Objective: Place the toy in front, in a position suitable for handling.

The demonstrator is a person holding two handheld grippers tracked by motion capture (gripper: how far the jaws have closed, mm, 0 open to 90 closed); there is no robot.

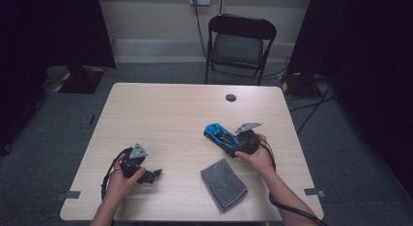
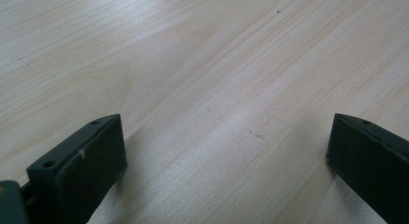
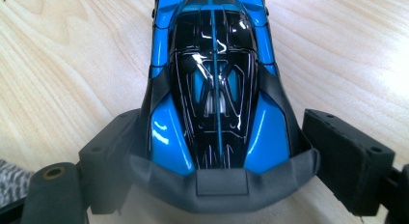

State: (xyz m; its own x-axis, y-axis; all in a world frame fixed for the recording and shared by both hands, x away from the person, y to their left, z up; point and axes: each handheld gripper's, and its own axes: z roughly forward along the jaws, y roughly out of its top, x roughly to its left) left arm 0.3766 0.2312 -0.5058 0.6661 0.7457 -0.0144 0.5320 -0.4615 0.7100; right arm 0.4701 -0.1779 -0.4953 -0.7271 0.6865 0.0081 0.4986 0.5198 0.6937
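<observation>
A blue and black toy car (image 1: 218, 134) stands on the wooden table (image 1: 165, 114), right of centre. Its glossy roof (image 3: 214, 64) and dark rear wing run away from the camera in the right gripper view. My right gripper (image 1: 233, 144) sits at the car's rear with one jaw on each side of the tail; the pads (image 3: 337, 151) stand wide, close to the bodywork without clamping it. My left gripper (image 1: 152, 176) rests low at the front left of the table, open (image 2: 226, 151) over bare wood with nothing between its jaws.
A folded grey cloth (image 1: 224, 183) lies near the front edge, just below the car; its corner (image 3: 9, 180) lies beside my right jaws. A dark cable grommet (image 1: 231, 97) marks the far side of the table. A black folding chair (image 1: 241, 41) stands beyond it.
</observation>
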